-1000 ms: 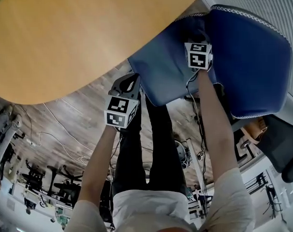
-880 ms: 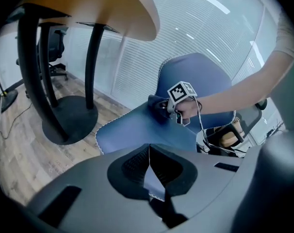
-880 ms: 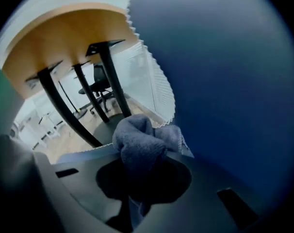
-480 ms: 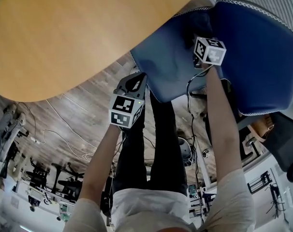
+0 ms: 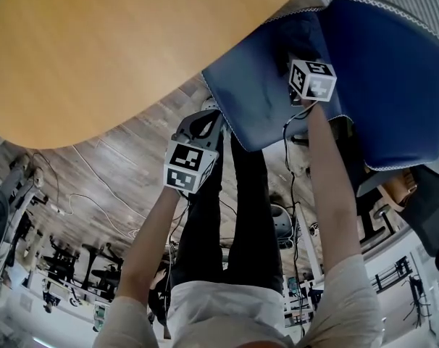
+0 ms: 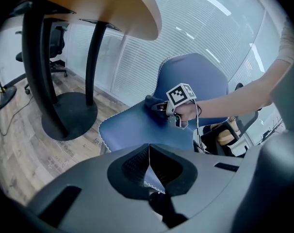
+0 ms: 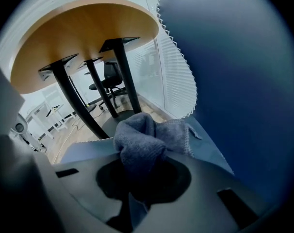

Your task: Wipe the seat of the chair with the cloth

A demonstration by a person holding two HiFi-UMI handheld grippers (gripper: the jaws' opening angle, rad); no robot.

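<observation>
The blue chair seat (image 5: pixel 256 100), edged with white zig-zag trim, lies below its blue backrest (image 5: pixel 393 78). My right gripper (image 5: pixel 297 55) rests far back on the seat near the backrest, shut on a bunched grey-blue cloth (image 7: pixel 147 140). The left gripper view shows that cloth (image 6: pixel 151 102) pressed on the seat (image 6: pixel 137 125) ahead of the right gripper (image 6: pixel 159 107). My left gripper (image 5: pixel 203 119) hovers at the seat's front corner. Its jaws meet tip to tip with nothing between them (image 6: pixel 149 152).
A round wooden table (image 5: pixel 111 42) on black legs with a dark disc base (image 6: pixel 64 115) stands close to the left of the chair. The person's legs (image 5: pixel 227 216) are between the arms. Cables (image 5: pixel 96 187) trail over the wood floor. Window blinds (image 6: pixel 205 28) are behind the chair.
My right gripper has slid with the cloth a little toward the backrest and turned its cube. The left gripper has barely shifted by the seat's front corner.
</observation>
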